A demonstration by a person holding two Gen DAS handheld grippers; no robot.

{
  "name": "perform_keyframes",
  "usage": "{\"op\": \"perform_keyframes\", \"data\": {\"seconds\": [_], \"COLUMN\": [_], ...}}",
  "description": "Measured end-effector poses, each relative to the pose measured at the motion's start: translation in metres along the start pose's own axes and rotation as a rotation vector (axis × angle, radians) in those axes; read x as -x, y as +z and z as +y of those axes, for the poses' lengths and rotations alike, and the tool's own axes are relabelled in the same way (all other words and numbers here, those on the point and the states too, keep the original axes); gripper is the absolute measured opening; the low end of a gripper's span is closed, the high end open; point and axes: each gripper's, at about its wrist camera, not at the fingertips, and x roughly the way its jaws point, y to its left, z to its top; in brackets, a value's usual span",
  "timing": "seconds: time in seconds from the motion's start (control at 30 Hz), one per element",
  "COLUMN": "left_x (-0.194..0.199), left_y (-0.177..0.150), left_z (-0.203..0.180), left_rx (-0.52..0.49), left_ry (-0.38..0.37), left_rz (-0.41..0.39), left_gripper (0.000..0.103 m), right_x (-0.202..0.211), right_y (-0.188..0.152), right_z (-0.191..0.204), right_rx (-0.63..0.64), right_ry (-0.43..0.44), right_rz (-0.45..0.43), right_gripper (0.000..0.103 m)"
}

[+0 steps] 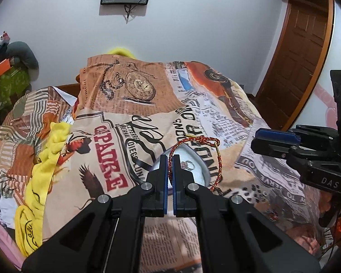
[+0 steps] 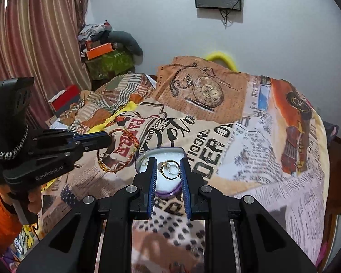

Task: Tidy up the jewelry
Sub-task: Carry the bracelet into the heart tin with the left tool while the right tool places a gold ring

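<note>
Pinching the red-and-gold cord bracelet (image 1: 194,157) in your closed left gripper (image 1: 170,170) above the heart-shaped tin (image 2: 145,157), you risk its dangling loop snagging the rings (image 2: 170,169) between the spread fingers of your right gripper (image 2: 169,182).

On the bedspread (image 2: 272,182) sits a tray (image 2: 168,151) holding rings (image 2: 170,169), bracelet (image 2: 116,150) left of it.
</note>
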Motion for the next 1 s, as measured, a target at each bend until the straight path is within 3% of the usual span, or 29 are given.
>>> {"op": "perform_keyframes", "data": {"seconds": [0.6, 1.0], "left_x": [-0.080, -0.089], "left_y": [-0.001, -0.005], "left_z": [0.030, 0.020], "left_rx": [0.028, -0.018], "left_ry": [0.000, 0.003], "left_rz": [0.143, 0.172], "left_gripper": [0.001, 0.001], "right_x": [-0.087, -0.103], "right_y": [-0.003, -0.012], "right_z": [0.006, 0.012], "right_rx": [0.077, 0.112], "right_ry": [0.032, 0.014], "right_rz": [0.241, 0.281], "right_gripper": [0.018, 0.018]}}
